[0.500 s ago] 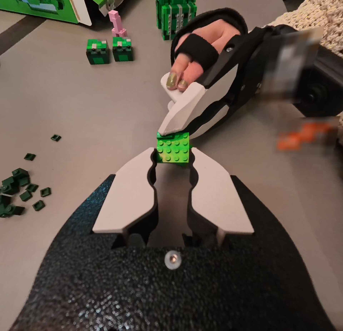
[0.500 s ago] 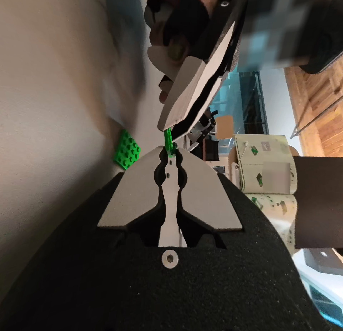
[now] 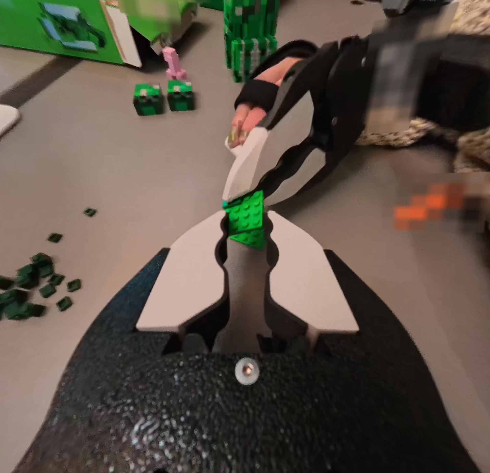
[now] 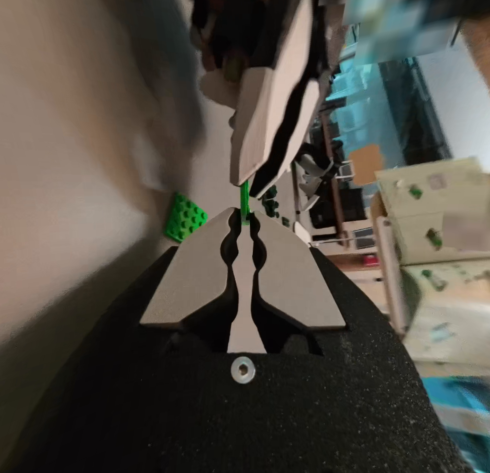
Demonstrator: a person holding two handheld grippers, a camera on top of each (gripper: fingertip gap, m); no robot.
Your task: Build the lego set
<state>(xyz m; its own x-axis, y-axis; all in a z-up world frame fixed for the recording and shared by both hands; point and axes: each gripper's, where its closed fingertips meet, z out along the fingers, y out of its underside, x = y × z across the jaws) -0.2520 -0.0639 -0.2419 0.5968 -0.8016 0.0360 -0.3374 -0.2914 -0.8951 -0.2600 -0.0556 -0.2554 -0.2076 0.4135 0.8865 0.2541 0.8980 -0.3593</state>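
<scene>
A bright green studded Lego plate is held off the grey table by both grippers. My left gripper is shut on its two side edges. My right gripper comes in from the upper right and is shut on the plate's far edge. In the right wrist view the plate shows edge-on between my right gripper's tips, with the left gripper on its far end. A second green plate lies on the table just below; it also shows in the right wrist view.
A tall green block build, two small green cubes, a pink figure and a green box stand at the far side. Loose dark green pieces lie at the left. A knitted sleeve is at the far right.
The held plate has tilted up and come away from the second plate, which now shows beneath it. Both views have shifted and are blurred by motion.
</scene>
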